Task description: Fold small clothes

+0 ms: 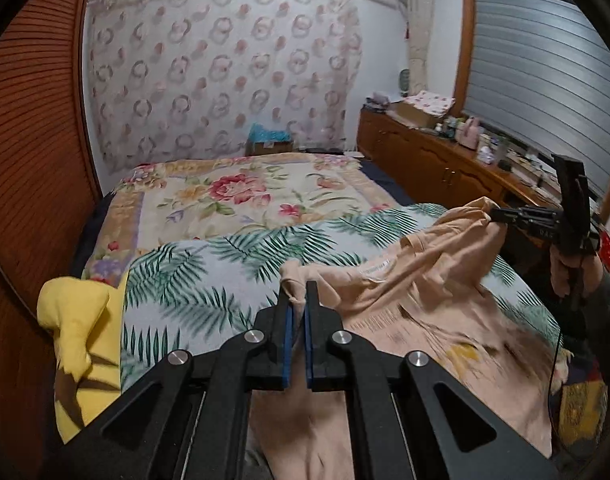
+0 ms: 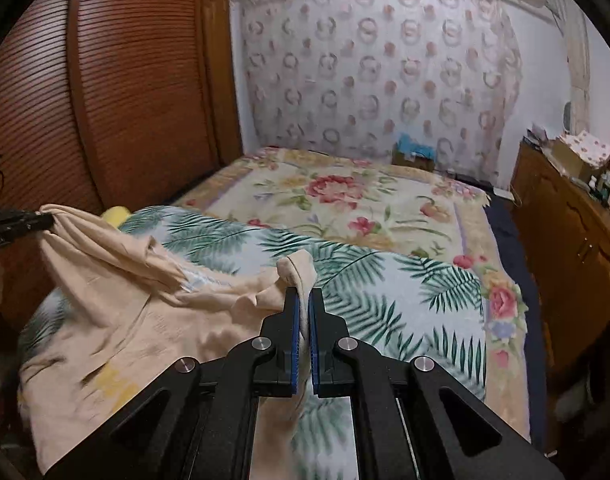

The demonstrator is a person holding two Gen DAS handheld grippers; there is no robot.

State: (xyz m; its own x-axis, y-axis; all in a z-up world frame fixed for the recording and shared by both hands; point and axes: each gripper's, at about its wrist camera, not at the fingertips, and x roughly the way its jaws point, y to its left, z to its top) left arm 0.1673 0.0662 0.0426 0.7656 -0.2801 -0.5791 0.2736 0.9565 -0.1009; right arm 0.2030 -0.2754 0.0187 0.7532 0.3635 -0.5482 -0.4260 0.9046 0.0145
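Soft, thin peach-coloured cotton garment (image 1: 425, 300), creased and sagging, hanging between both tongs above the bed's leaf-printed sheet (image 1: 209, 276), lower part trailing on it. Left tongs (image 1: 299, 300), black frame with blue ribbed pads, clamped on a bunched corner. Right tongs (image 2: 303, 300), same build, pinched tight on another rolled hem corner. Faded yellow print near the lower hem, smeared by blur; small white label by the neckline, unreadable. Crumpled yellow cloth (image 1: 77, 332) at the sheet's left edge, partly cut off by the frame. Plush floral blanket (image 1: 241, 192) farther up the bed. Ribbed wooden wardrobe door (image 2: 125, 100) alongside. Garment's bottom hidden behind the tongs' black arms.
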